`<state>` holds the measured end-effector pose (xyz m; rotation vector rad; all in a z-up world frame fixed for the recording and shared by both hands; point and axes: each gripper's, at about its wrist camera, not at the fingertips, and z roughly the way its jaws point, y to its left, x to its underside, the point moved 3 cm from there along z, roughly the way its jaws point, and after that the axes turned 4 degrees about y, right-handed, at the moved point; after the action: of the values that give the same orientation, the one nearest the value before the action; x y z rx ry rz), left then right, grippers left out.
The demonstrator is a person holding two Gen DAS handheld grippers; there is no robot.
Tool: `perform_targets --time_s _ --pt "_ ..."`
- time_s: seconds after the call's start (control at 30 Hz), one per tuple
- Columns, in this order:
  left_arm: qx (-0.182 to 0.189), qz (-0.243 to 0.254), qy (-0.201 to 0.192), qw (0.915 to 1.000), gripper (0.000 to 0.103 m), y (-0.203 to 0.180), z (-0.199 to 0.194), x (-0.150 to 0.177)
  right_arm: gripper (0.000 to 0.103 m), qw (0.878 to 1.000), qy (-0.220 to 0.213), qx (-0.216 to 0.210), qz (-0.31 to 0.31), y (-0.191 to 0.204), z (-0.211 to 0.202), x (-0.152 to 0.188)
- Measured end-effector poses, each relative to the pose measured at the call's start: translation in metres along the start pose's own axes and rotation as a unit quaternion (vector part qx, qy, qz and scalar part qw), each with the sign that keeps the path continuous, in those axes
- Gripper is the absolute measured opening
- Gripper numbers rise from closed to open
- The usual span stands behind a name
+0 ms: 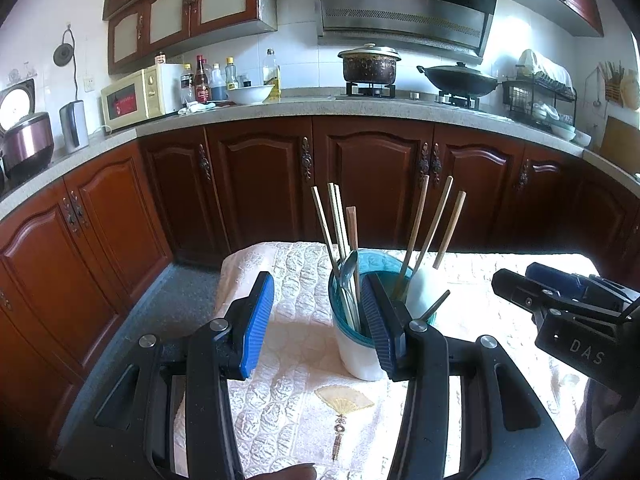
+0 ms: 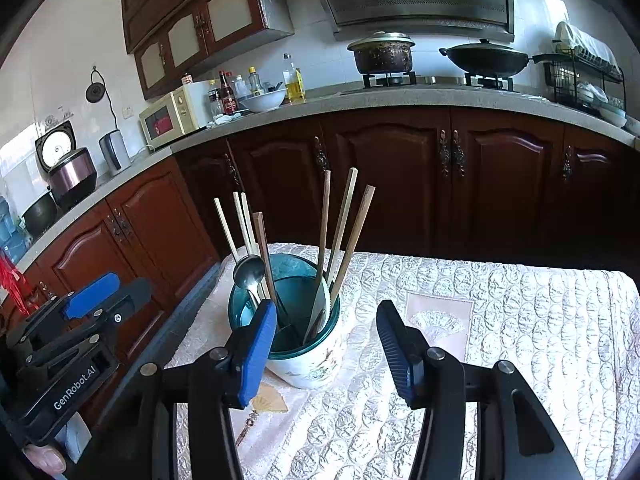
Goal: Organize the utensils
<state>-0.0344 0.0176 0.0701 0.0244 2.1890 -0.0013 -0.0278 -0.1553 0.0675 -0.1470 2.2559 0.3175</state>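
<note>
A white utensil holder with a teal insert [image 1: 356,344] [image 2: 308,360] stands on the table. It holds several wooden chopsticks [image 1: 334,216] [image 2: 346,216], a metal spoon [image 1: 348,266] [image 2: 248,270] and a dark-handled utensil [image 1: 438,304]. My left gripper [image 1: 316,316] is open and empty, with the holder just behind its right finger. My right gripper [image 2: 326,344] is open and empty, with the holder between and just beyond its fingers. The right gripper also shows in the left wrist view [image 1: 532,288], and the left gripper in the right wrist view [image 2: 104,292].
A pale embroidered cloth [image 1: 288,400] [image 2: 500,320] covers the table. Brown kitchen cabinets [image 1: 260,176] stand beyond the far table edge. The counter above carries a microwave [image 1: 136,96], bottles, a bowl, a pot [image 1: 370,66] and a wok [image 1: 460,78].
</note>
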Motion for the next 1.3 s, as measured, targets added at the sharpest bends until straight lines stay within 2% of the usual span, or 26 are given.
perform_targets --time_s 1.3 --pt "-0.008 0.004 -0.006 0.9999 0.045 0.003 0.001 -0.004 0.050 1.000 0.011 0.003 -0.006 0.002 0.012 0.003"
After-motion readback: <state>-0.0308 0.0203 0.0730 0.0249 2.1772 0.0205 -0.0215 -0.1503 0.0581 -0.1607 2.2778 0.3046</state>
